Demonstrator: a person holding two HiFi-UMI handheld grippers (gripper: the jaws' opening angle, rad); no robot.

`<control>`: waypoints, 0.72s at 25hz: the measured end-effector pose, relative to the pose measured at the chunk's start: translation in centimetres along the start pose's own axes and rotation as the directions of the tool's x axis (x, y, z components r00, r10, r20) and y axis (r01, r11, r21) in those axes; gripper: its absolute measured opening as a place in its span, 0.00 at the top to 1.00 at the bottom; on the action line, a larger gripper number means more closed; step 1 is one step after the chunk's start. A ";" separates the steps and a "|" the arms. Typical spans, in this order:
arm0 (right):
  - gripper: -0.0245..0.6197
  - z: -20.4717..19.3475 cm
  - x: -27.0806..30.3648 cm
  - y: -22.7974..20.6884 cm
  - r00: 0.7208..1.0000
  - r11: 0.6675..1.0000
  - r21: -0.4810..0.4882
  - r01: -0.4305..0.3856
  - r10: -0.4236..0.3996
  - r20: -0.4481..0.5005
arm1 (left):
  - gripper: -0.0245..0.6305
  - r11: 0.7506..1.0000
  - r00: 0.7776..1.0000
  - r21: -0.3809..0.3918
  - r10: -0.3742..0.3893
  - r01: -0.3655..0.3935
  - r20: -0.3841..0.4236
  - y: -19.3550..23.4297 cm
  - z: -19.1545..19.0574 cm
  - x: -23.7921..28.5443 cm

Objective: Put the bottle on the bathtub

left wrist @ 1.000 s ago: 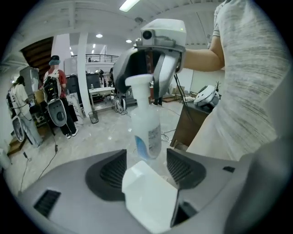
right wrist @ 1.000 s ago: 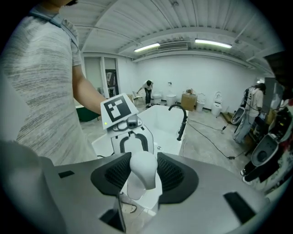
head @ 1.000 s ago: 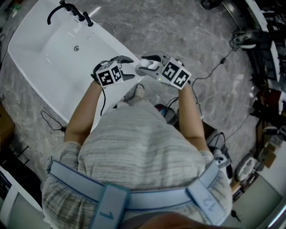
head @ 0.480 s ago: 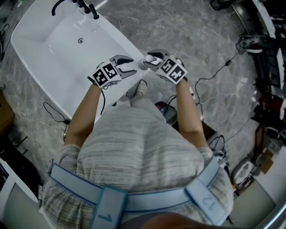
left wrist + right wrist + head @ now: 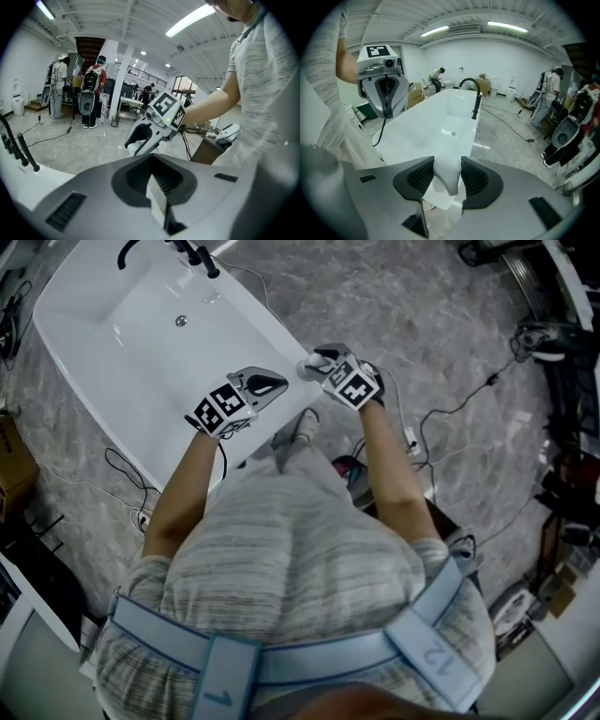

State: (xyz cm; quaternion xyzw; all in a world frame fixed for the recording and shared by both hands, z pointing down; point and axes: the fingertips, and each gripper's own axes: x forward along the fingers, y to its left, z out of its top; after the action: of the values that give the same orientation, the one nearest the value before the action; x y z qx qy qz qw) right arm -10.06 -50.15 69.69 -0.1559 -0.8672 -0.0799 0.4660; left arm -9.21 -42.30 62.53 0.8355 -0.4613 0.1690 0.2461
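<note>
A small white bottle [image 5: 449, 180] sits pinched between the dark ribbed pads of my right gripper [image 5: 447, 174], which is shut on it. In the head view that right gripper [image 5: 315, 366] holds the bottle [image 5: 307, 368] just past the near right rim of the white bathtub [image 5: 274, 326]. My left gripper [image 5: 270, 383] hovers over the same rim, a little to the left, shut with nothing in it. In the left gripper view its jaws [image 5: 157, 190] meet, and the right gripper [image 5: 140, 136] with the bottle [image 5: 133, 149] shows ahead.
A black faucet [image 5: 187, 251] stands at the tub's far end, with a drain [image 5: 181, 322] in the basin. Cables [image 5: 450, 395] trail over the grey marble floor. A cardboard box [image 5: 11, 460] stands at left, equipment [image 5: 562, 381] at right. People [image 5: 91, 91] stand far off.
Both grippers have drifted toward the tub's rim, the right one carrying the bottle. The left gripper's jaws, apart earlier, have come together.
</note>
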 end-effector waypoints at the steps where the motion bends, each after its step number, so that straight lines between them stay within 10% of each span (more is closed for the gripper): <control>1: 0.68 -0.2 0.5 -0.2 1.000 1.000 -0.003 0.007 -0.007 -0.010 | 0.96 1.000 1.000 -0.006 0.006 -0.006 0.002 0.1 -0.1 -0.1; 18: 0.68 -4.8 7.2 -1.7 0.984 0.987 0.031 0.159 -0.156 -0.082 | 0.96 0.994 1.000 -0.108 0.019 -0.017 0.013 1.0 -1.4 1.3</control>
State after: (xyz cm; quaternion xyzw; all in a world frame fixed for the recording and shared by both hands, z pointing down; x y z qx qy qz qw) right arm -10.66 -51.71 78.34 -0.0748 -0.8590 -0.1067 0.4952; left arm -9.46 -42.88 64.62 0.8180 -0.4790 0.1402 0.2861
